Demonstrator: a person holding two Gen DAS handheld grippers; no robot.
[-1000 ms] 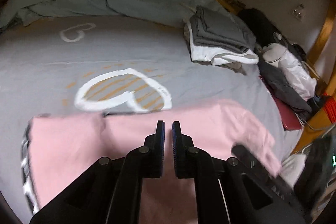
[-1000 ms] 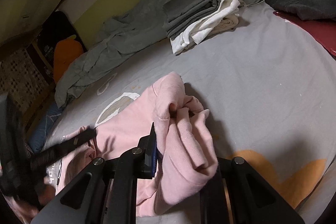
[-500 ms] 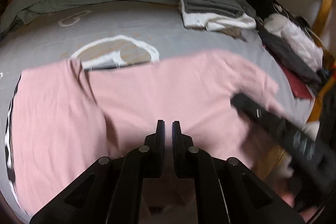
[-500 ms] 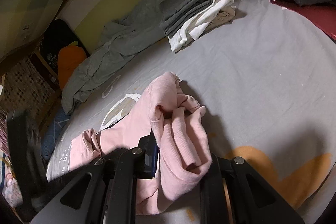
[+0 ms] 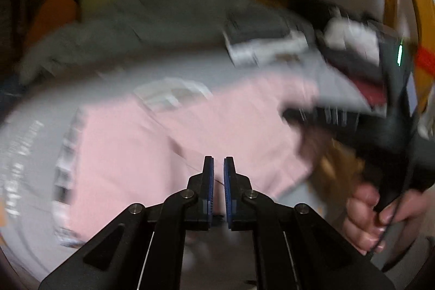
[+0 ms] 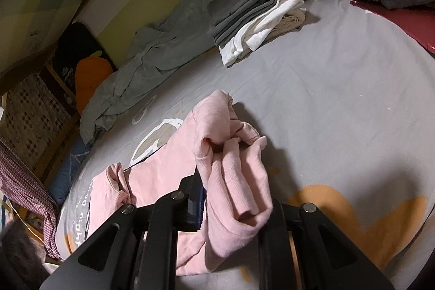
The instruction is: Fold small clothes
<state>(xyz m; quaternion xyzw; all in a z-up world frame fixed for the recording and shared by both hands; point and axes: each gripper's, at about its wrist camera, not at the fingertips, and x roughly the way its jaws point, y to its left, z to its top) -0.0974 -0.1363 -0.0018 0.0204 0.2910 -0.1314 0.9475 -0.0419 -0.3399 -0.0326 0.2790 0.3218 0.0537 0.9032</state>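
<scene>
Clamped in the right gripper (image 6: pixel 231 197) is a bunched fold of the pink top (image 6: pixel 236 181); the cloth drapes over the near finger and hides the right-hand one, so the grip shows only by the fabric pinched between the black arms. From there the rest of the pink top trails left and lies flat on the grey bedsheet (image 6: pixel 339 99), partly over a white heart print (image 6: pixel 152 140), with an orange heart print (image 6: pixel 367 222) on the near right. Farther off sits a folded stack of grey and white clothes (image 6: pixel 252 15), a rumpled grey blanket (image 6: pixel 152 56) along the far left, and a carrot-shaped cushion (image 6: pixel 89 72) by the wall.

On the left wrist view, badly blurred, the left gripper (image 5: pixel 218 173) has its blue-padded fingers (image 5: pixel 208 181) nearly together with a thin gap and nothing between them, hanging above the spread pink top (image 5: pixel 168 148). At the right, a bare hand (image 5: pixel 367 216) grips the other tool's black handle
</scene>
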